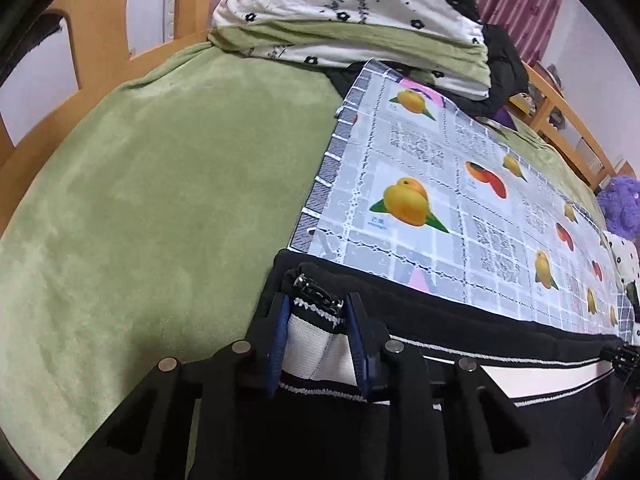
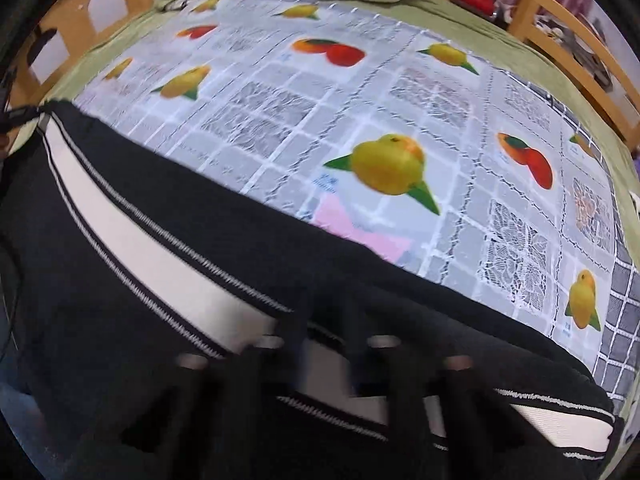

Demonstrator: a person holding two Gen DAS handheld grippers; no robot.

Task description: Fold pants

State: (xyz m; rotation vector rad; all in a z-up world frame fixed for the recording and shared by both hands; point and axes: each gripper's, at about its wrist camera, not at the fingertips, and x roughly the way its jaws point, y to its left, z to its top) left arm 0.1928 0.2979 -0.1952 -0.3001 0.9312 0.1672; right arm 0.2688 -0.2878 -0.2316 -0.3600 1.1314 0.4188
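Where the left wrist view is sharp, the left gripper (image 1: 316, 320) is seen with its blue-padded jaws closed narrowly on the end of the black pants (image 1: 460, 320), at the white stripe beside a small buckle; the pants lie along the near edge of the fruit-printed cloth (image 1: 460, 184) on the green bed (image 1: 160, 168); folded bedding (image 1: 340, 12) is shown only there; in the blurred right wrist view, the right gripper (image 2: 332, 360) rests over the pants (image 2: 160, 216), its jaw gap not discernible; the wooden rail (image 2: 560, 44) is seen.
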